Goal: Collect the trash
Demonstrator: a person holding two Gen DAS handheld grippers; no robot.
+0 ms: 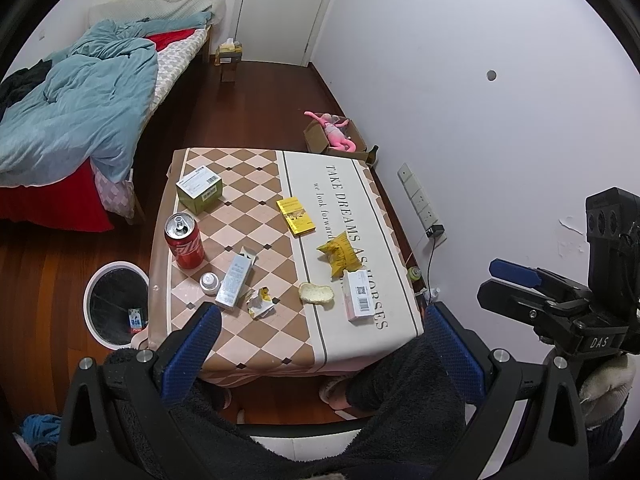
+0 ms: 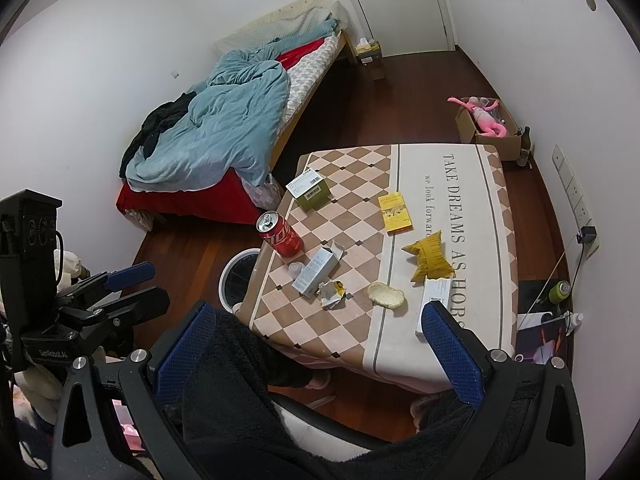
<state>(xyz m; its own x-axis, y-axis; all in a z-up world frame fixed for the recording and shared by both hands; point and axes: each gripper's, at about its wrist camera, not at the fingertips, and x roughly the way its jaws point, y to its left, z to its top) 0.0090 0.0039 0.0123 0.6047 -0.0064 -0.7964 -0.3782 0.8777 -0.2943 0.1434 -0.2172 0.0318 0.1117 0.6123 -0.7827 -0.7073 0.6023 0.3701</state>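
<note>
Both grippers held above the near edge of the table, clear of it. Left gripper fingers spread wide, holding nothing; right gripper likewise. Trash on table: red can at left edge, crumpled wrapper and silver box near front, yellow bag mid-table. Bin on floor beside left edge.
</note>
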